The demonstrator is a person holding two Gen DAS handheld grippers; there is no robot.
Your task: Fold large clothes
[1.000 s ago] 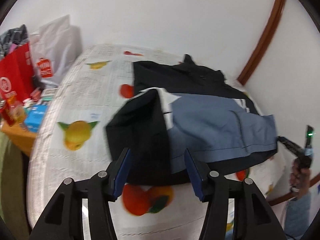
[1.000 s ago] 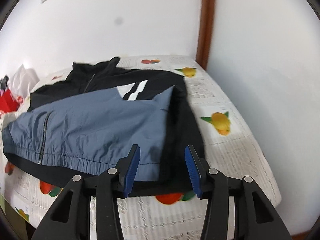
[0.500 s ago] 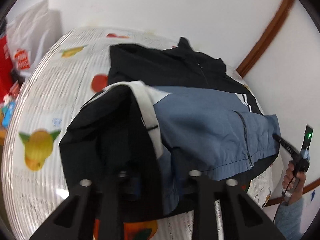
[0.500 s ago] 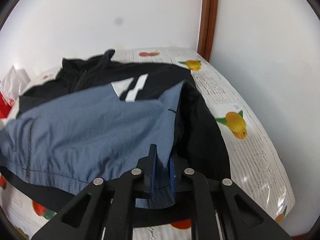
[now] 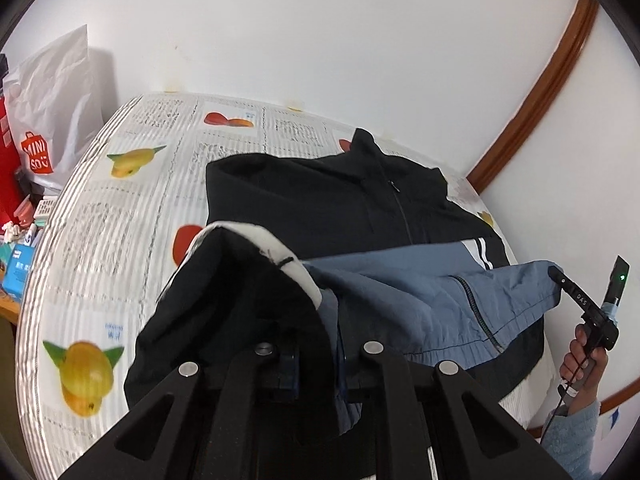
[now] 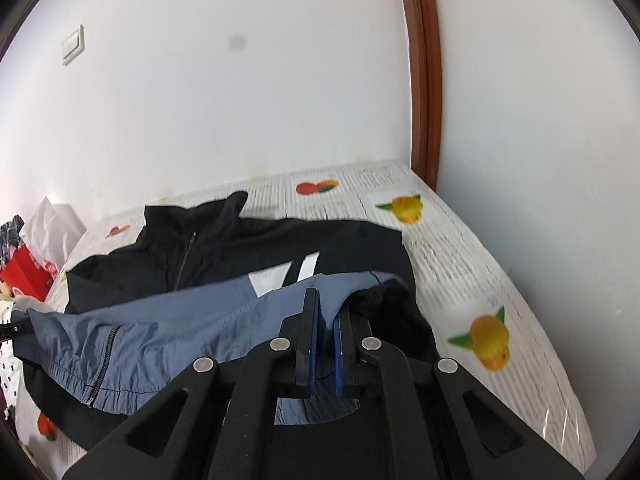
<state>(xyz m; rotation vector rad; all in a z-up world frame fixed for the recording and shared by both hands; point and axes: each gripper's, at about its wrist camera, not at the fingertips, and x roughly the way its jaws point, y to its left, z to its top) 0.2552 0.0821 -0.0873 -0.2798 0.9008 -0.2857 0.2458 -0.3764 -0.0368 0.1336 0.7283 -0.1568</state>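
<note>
Two grippers were clamped on the jacket at once. Down low in its own view, the left gripper had its jaws pinched together on the black and blue hem, fabric bunched up over them. The right gripper pointed forward and slightly down, blue pads closed on the blue hem corner, raised off the bed. Across in the left view, the person's right hand gripped its handle upright. The jacket's black upper half lay flat on the fruit-print bedsheet, collar toward the wall.
</note>
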